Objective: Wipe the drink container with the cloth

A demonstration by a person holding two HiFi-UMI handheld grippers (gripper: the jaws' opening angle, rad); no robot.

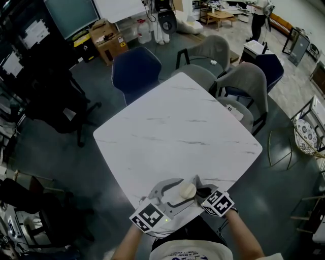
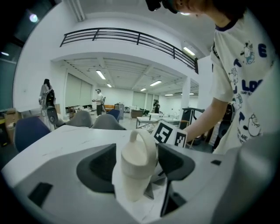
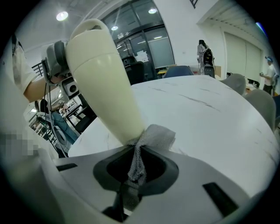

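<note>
Two grippers meet over the near corner of the desk [image 1: 172, 127], right in front of the person working them. The left gripper [image 2: 136, 173] has its jaws closed in on the drink container [image 2: 139, 157], a smooth cream bottle with a loop handle on its lid, clamped round the body just under that lid. The right gripper [image 3: 133, 175] has its jaws pinched together on the cloth [image 3: 151, 138], a grey mesh rag drawn into a thin twist. A small wad pokes out past the jaws and touches the container's narrow lower end.

The weak spot, to my eye, is that twist of cloth. So little of it is gripped that a firm rub could drag it out. Only a small patch touches the bottle, so much of the surface may be missed. The container tapers and looks slick, so a sideways push from the cloth might turn it or work it loose in the left jaws. This close to the desk's edge, a drop would likely reach the floor.

Beyond, the white marbled top runs out to a blue chair [image 1: 134, 68] and grey chairs [image 1: 244, 81], with a standing person [image 1: 259, 15] far off.
</note>
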